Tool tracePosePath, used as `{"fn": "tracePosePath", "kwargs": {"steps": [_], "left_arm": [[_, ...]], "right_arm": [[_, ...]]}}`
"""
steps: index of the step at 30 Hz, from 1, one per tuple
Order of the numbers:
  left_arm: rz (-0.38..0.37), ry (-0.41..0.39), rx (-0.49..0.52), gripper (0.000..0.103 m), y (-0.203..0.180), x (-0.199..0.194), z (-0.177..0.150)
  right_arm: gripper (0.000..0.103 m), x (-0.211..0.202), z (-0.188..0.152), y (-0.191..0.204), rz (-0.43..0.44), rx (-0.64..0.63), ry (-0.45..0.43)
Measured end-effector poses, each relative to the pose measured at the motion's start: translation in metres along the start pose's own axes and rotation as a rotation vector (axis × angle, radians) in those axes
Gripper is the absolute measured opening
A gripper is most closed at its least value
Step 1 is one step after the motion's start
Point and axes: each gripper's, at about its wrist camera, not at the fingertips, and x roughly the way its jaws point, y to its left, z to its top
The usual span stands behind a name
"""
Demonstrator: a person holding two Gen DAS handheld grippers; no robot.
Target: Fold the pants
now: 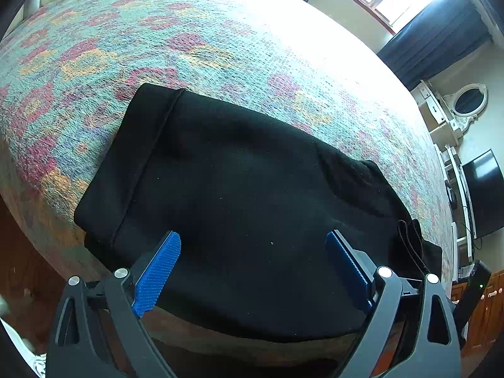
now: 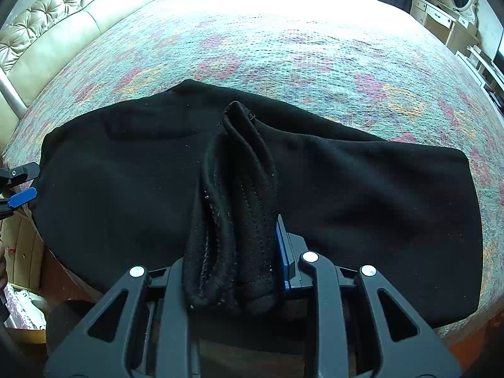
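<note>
The black pants (image 2: 126, 170) lie folded on the colorful bed cover (image 2: 283, 47), near its front edge. The right claw (image 2: 233, 261) pinches a bunched fold of the pants. The left claw (image 1: 252, 271) is spread wide above them. A puffy headboard (image 2: 63, 15) sits behind, a white dresser (image 2: 441, 15) beside.

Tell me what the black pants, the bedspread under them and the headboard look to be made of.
Black pants: soft matte knit, probably fleece or cotton jersey; lint specks cling and stitched hems show.
Bedspread: coarse woven textile, visible grid-like weave, faded multicolour pattern.
Headboard: button-tufted cream upholstery with a slight sheen, likely leather or faux leather.
</note>
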Motion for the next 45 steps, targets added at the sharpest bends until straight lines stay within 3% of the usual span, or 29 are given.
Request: {"fn": "tracePosePath", "kwargs": {"steps": [5, 8, 15, 19, 23, 26, 28, 31, 33, 36, 40, 42, 43, 45], "left_arm": [[0.002, 0.004, 0.002, 0.092, -0.002, 0.002, -0.002], [0.001, -0.001, 0.004, 0.092, -0.003, 0.002, -0.002], [-0.016, -0.002, 0.005, 0.092, -0.001, 0.001, -0.004], [-0.027, -0.008, 0.008, 0.092, -0.001, -0.001, -0.003], [-0.031, -0.003, 0.011, 0.092, -0.002, 0.0, -0.003], [-0.032, -0.004, 0.012, 0.092, -0.004, 0.0, -0.004], [-0.031, -0.005, 0.013, 0.092, -0.003, -0.001, -0.004], [-0.03, -0.001, 0.015, 0.092, -0.003, 0.0, -0.004], [-0.027, 0.003, 0.013, 0.092, -0.003, 0.001, -0.003], [-0.024, 0.006, 0.012, 0.092, -0.004, 0.003, -0.003], [-0.021, 0.011, 0.013, 0.092, -0.005, 0.005, -0.003], [-0.023, 0.019, 0.009, 0.092, -0.005, 0.007, -0.003], [-0.025, 0.022, 0.005, 0.092, -0.004, 0.008, -0.004], [-0.031, 0.03, -0.005, 0.092, -0.003, 0.009, -0.004]], "right_arm": [[0.033, -0.002, -0.001, 0.004, 0.018, 0.004, -0.006], [0.039, -0.006, -0.002, 0.01, 0.063, 0.011, -0.006], [0.041, -0.021, -0.006, 0.034, 0.157, -0.033, -0.016], [0.049, -0.046, -0.001, 0.02, 0.232, -0.03, -0.045], [0.06, -0.077, 0.011, -0.041, 0.246, 0.048, -0.121], [0.066, -0.09, 0.016, -0.117, 0.147, 0.145, -0.203], [0.067, -0.085, 0.012, -0.18, 0.137, 0.282, -0.226], [0.068, -0.053, -0.002, -0.26, 0.225, 0.508, -0.191], [0.068, -0.028, -0.012, -0.291, 0.342, 0.611, -0.167], [0.068, 0.002, -0.018, -0.307, 0.475, 0.688, -0.141], [0.068, 0.026, -0.015, -0.307, 0.554, 0.705, -0.118], [0.055, 0.032, -0.012, -0.307, 0.586, 0.705, -0.121], [0.033, 0.036, -0.012, -0.306, 0.601, 0.705, -0.109], [0.027, 0.041, -0.011, -0.303, 0.565, 0.692, -0.092]]}}
